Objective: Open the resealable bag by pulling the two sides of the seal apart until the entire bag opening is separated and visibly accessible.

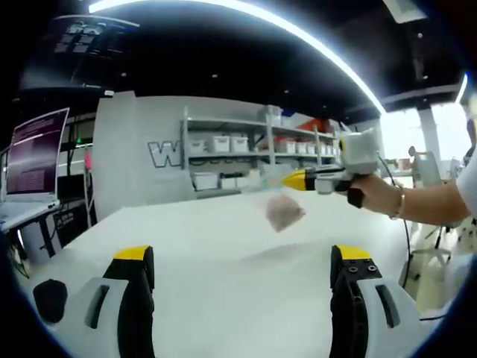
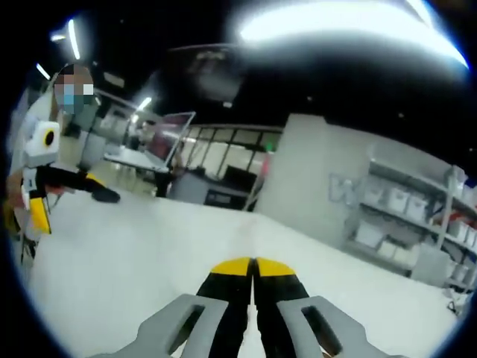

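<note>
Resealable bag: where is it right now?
In the left gripper view, the resealable bag hangs right of centre above the white table, held by the right gripper.

Both views look low across one shared white table point(image 1: 223, 246), facing crosswise.

A broad white table point(image 1: 223, 253) carries the scene, its top smooth and pale, stretching away toward a grey wall in the left gripper view. In the right gripper view the same white surface point(image 2: 134, 253) runs out to a far edge. A soft shadow lies on the tabletop in the left gripper view, near its middle.
</note>
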The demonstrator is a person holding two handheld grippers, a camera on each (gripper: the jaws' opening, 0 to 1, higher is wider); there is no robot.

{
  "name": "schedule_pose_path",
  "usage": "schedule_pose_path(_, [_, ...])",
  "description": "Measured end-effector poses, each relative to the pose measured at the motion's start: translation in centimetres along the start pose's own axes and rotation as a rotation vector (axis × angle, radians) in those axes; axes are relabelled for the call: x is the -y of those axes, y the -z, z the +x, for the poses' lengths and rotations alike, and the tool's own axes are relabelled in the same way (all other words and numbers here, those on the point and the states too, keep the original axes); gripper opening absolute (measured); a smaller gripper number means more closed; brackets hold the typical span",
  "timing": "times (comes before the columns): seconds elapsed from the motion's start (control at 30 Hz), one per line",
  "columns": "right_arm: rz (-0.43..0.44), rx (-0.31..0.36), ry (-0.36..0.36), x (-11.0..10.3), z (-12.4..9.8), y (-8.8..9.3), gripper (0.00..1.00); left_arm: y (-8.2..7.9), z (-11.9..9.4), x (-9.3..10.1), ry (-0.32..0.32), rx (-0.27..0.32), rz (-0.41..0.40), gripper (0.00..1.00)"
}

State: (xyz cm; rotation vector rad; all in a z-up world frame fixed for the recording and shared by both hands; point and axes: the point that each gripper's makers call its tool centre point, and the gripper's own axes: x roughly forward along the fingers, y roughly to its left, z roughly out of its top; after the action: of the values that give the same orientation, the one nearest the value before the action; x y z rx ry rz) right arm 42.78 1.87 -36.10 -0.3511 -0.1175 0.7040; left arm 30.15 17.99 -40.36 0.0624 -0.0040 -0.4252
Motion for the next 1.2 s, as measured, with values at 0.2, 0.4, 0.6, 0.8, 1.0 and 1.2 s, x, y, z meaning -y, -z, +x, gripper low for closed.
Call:
schedule_pose_path(0.2, [0.007, 0.004, 0.002, -0.2, -0.9, 0.2, 0.0, 0.0, 0.1, 0.1, 0.001, -0.001, -0.002, 0.96])
schedule_pose_path(0.4, [0.018, 0.007, 0.002, -0.6, -1.9, 0.4, 0.0, 0.1, 0.3, 0.5, 0.008, -0.007, -0.002, 0.96])
schedule_pose_path(0.6, [0.027, 0.011, 0.01, -0.6, -2.8, 0.7, 0.0, 0.2, 0.4, 0.7, 0.013, -0.009, -0.003, 0.96])
schedule_pose_path(0.8, [0.038, 0.014, 0.01, -1.1, -3.8, 0.9, 0.0, 0.2, 0.5, 1.0, 0.019, -0.01, -0.003, 0.96])
schedule_pose_path(1.0, [0.043, 0.025, 0.007, -1.5, -4.5, 0.6, 0.0, 0.3, 0.6, 1.3, 0.026, -0.011, -0.005, 0.96])
schedule_pose_path(1.2, [0.055, 0.037, 0.006, -1.9, -5.3, 0.5, 0.0, 0.3, 0.6, 1.7, 0.033, -0.012, -0.004, 0.96])
